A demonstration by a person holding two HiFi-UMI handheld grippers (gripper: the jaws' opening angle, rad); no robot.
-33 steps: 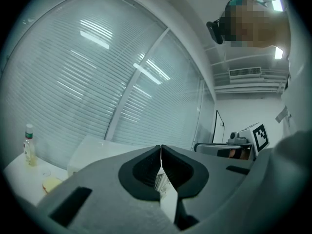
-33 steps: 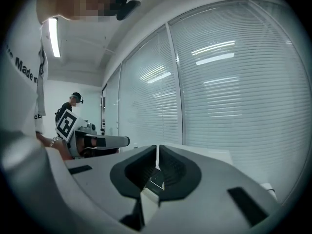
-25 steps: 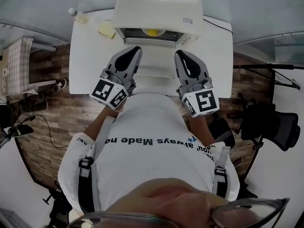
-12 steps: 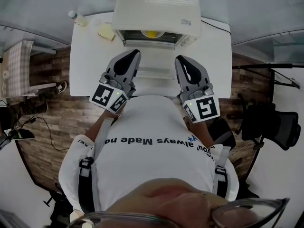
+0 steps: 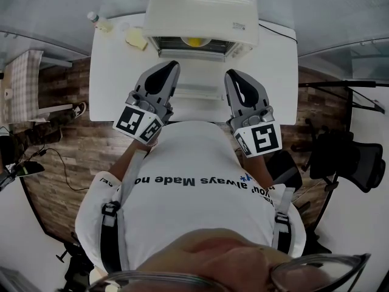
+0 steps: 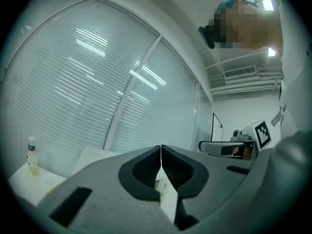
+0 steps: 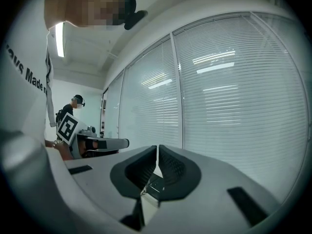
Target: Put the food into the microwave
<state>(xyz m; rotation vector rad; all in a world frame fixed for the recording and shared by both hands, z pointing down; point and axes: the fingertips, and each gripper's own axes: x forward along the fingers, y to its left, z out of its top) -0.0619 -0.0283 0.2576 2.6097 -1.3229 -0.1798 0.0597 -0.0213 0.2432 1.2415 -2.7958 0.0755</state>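
Note:
A cream microwave (image 5: 203, 8) stands at the far side of the white table (image 5: 115, 84). Its door (image 5: 197, 75) hangs open toward me, and a yellow piece of food (image 5: 194, 41) lies inside the cavity. My left gripper (image 5: 168, 66) and right gripper (image 5: 233, 75) are held up close to my chest, on either side of the open door. Both are shut with nothing between the jaws. In the left gripper view the gripper (image 6: 160, 148) points up at window blinds. The gripper (image 7: 157, 148) in the right gripper view does the same.
A small bottle (image 5: 92, 17) and a pale yellow item (image 5: 137, 38) sit at the table's far left corner. The bottle (image 6: 32, 155) also shows in the left gripper view. A black office chair (image 5: 346, 157) stands to the right. Another person (image 7: 73, 106) stands in the background.
Both grippers have drifted slightly back toward my body. Nothing else has moved.

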